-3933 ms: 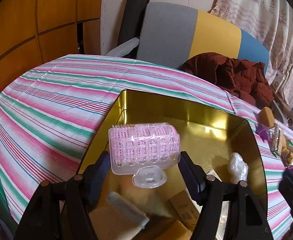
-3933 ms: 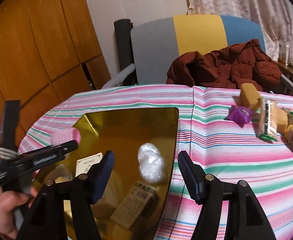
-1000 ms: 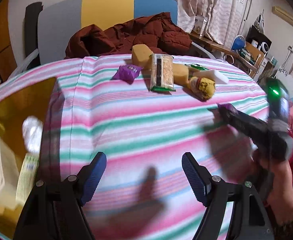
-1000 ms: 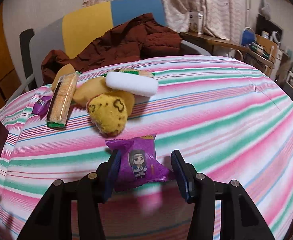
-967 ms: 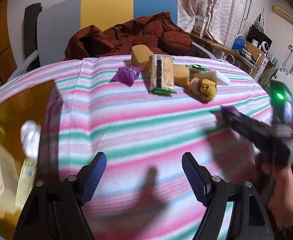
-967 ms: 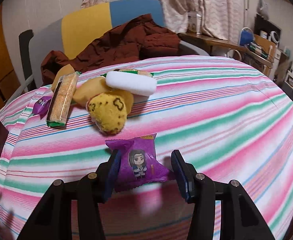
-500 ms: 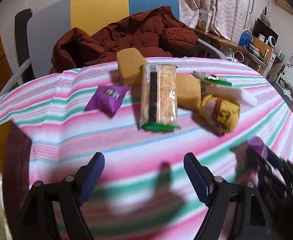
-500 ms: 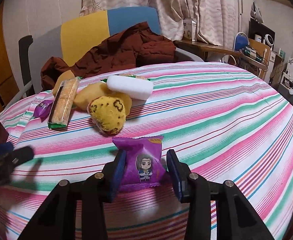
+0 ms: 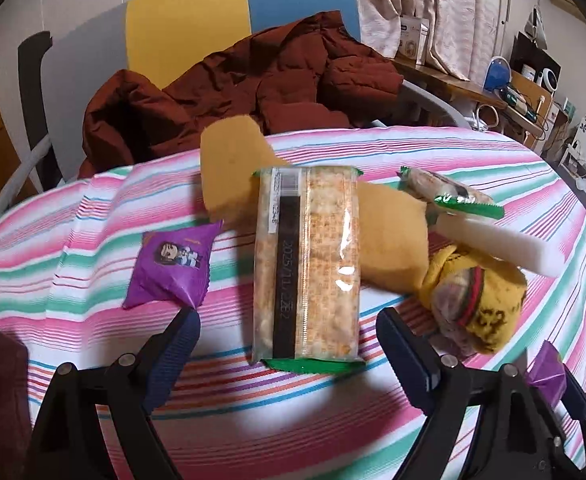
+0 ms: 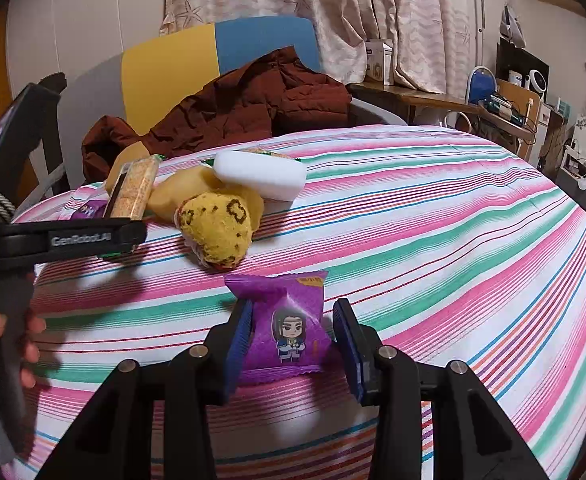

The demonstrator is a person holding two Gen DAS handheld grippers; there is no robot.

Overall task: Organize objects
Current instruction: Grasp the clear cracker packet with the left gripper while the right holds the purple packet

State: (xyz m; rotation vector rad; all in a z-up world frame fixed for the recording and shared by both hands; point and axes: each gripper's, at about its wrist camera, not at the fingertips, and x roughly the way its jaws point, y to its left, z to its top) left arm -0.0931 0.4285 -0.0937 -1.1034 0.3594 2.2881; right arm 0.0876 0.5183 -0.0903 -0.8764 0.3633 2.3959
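Left gripper (image 9: 289,340) – jaws opening wide, nothing gripped – should straddle the cracker pack (image 9: 307,264) mid-frame. Right gripper (image 10: 293,336) pinches the purple packet (image 10: 289,328), lower centre – lift gently.

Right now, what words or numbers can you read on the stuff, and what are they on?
"GenRobot.AI": on the left gripper arm.
"2025/11/22", roughly; last digits unclear: black strip of the cracker pack.
Purple snack packet: yellow print too small to read.
Other purple snack packet: print blurred.

Bench (image 9: 433,152) under striped cloth. On it: cracker pack (image 9: 307,264) centre, purple sachet (image 9: 171,266) left, yellow sponges (image 9: 389,240), plush toy (image 9: 477,304) right.
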